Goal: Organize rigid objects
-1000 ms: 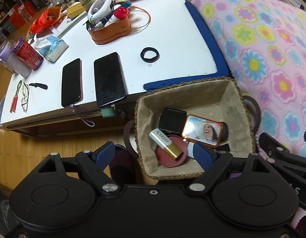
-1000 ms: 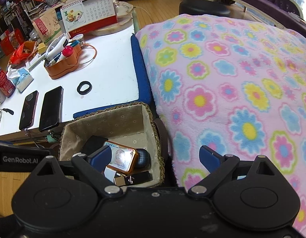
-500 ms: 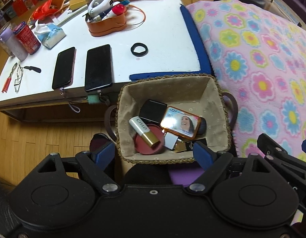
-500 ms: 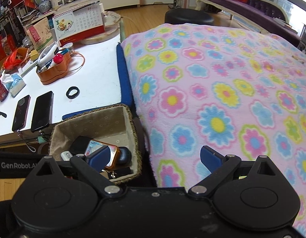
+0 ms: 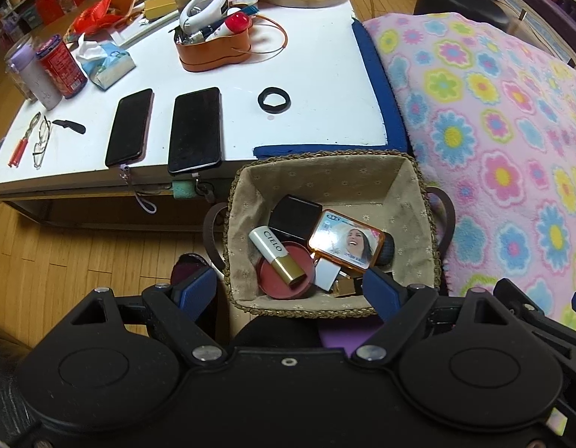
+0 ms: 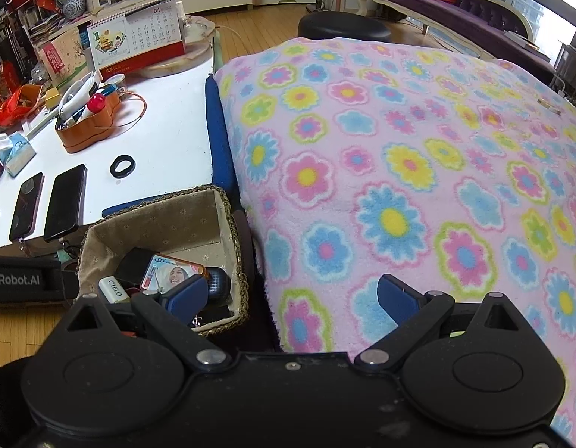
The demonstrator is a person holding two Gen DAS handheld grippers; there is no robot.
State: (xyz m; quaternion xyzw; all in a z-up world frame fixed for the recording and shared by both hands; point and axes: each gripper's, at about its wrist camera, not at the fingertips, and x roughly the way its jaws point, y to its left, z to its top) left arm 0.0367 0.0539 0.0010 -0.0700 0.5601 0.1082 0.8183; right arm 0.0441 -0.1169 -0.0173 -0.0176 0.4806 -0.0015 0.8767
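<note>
Hovering spread and empty: left gripper (image 5: pixel 290 283) over the basket (image 5: pixel 428 220), right gripper (image 6: pixel 291 295) over the blanket (image 6: pixel 418 171). Orange-rimmed case (image 5: pixel 346 240) ahead overlaps the lipstick tube (image 5: pixel 275 255); small bits beneath, probably loose, could snag and tip.

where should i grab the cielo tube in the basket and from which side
Grip the tube across its white capped half, coming straight down from above. It lies flat and slanted on the red round case, with the white end clear of the photo tin. The basket walls block a side approach. Turn the fingers to straddle its narrow width.
</note>
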